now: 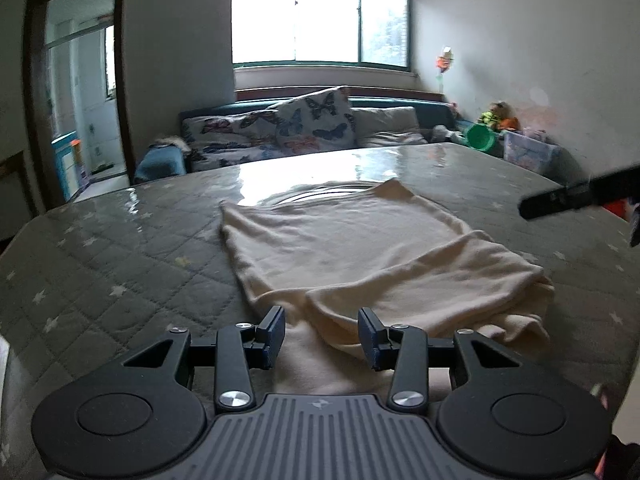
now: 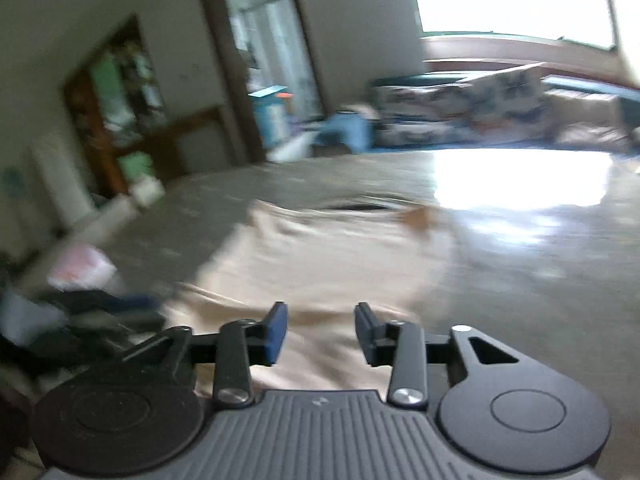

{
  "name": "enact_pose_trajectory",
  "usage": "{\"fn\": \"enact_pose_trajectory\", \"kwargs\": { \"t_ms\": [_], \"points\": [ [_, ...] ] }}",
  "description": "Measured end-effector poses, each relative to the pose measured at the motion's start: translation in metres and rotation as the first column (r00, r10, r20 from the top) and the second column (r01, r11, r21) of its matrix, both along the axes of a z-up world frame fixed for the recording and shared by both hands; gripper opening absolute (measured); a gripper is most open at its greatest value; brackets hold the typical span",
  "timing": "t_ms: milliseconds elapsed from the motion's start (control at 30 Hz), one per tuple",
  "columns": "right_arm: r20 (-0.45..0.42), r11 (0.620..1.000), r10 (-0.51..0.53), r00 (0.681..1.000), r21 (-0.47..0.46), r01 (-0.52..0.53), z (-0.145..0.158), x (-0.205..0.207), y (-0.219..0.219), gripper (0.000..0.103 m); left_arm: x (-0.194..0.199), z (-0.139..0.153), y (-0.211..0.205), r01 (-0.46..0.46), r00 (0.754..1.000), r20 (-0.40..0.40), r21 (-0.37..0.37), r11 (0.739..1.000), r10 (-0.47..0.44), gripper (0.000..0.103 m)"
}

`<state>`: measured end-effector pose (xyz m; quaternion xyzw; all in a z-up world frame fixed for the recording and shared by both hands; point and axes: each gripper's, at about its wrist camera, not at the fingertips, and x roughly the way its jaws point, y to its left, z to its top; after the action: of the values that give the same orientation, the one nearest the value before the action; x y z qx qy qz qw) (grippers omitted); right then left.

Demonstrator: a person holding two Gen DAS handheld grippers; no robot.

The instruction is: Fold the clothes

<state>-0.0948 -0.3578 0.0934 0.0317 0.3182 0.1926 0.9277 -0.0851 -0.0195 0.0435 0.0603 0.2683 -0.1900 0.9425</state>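
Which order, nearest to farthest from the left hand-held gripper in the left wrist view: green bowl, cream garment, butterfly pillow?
From the left hand-held gripper:
1. Cream garment, right under and ahead of the fingers, on the quilted mattress.
2. Butterfly pillow, straight ahead past the mattress, on the sofa.
3. Green bowl, far right corner, about as far as the pillow; too close to rank.

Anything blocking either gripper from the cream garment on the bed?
Nothing visible. The cream garment lies partly folded on the quilted mattress, directly under both open grippers: left gripper at its near edge, right gripper over the cloth. The right view is blurred, but only fabric shows between its fingers.
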Motion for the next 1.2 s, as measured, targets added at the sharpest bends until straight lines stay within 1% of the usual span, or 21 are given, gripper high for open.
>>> {"fn": "enact_pose_trajectory", "kwargs": {
  "t_ms": [100,200,233,300,400,533,700,767,833,900,1067,1200],
  "points": [
    [-0.003,0.992,-0.066,0.998,-0.105,0.065,-0.015,-0.014,-0.022,0.041,-0.002,-0.001,-0.012,0.042,0.999,-0.001,0.018,0.999,-0.042,0.043],
    [-0.014,0.983,-0.082,0.997,-0.163,0.079,-0.028,-0.025,-0.032,0.042,0.004,-0.004,-0.021,0.047,0.999,-0.014,0.033,0.998,-0.047,0.043],
    [-0.014,0.983,-0.078,0.997,-0.170,0.075,-0.030,-0.028,-0.033,0.042,0.006,-0.005,-0.023,0.043,0.999,-0.021,0.037,0.998,-0.042,0.043],
    [-0.005,0.984,-0.064,0.998,-0.167,0.062,-0.035,-0.030,-0.030,0.043,0.009,-0.006,-0.025,0.034,0.999,-0.029,0.040,0.999,-0.033,0.037],
    [-0.001,0.988,-0.038,0.999,-0.147,0.038,-0.040,-0.028,-0.023,0.047,0.011,-0.006,-0.030,0.039,0.999,-0.029,0.054,0.998,-0.038,0.037],
    [0.013,0.988,-0.011,1.000,-0.153,0.013,-0.051,-0.019,-0.010,0.048,0.012,-0.010,-0.035,0.049,0.998,-0.037,0.087,0.995,-0.046,0.037],
    [0.037,0.978,-0.004,0.999,-0.207,0.011,-0.062,-0.016,0.001,0.049,0.017,-0.016,-0.038,0.051,0.997,-0.060,0.101,0.994,-0.045,0.037],
    [0.060,0.968,0.010,0.998,-0.252,0.006,-0.064,-0.020,0.004,0.051,0.017,-0.017,-0.038,0.050,0.997,-0.064,0.107,0.993,-0.043,0.037],
    [0.088,0.953,0.018,0.996,-0.304,0.009,-0.066,-0.025,0.006,0.056,0.017,-0.018,-0.038,0.052,0.997,-0.065,0.108,0.993,-0.045,0.037],
    [0.118,0.938,0.027,0.993,-0.346,0.015,-0.067,-0.028,0.008,0.057,0.018,-0.019,-0.038,0.055,0.997,-0.067,0.110,0.992,-0.048,0.037],
    [0.156,0.939,0.031,0.987,-0.343,0.024,-0.069,-0.021,0.023,0.057,0.020,-0.019,-0.041,0.052,0.997,-0.069,0.114,0.992,-0.044,0.037],
    [0.185,0.929,-0.027,0.982,-0.359,0.093,-0.074,-0.012,0.031,0.057,0.018,-0.019,-0.041,0.054,0.997,-0.069,0.119,0.991,-0.045,0.037]
  ]
}}
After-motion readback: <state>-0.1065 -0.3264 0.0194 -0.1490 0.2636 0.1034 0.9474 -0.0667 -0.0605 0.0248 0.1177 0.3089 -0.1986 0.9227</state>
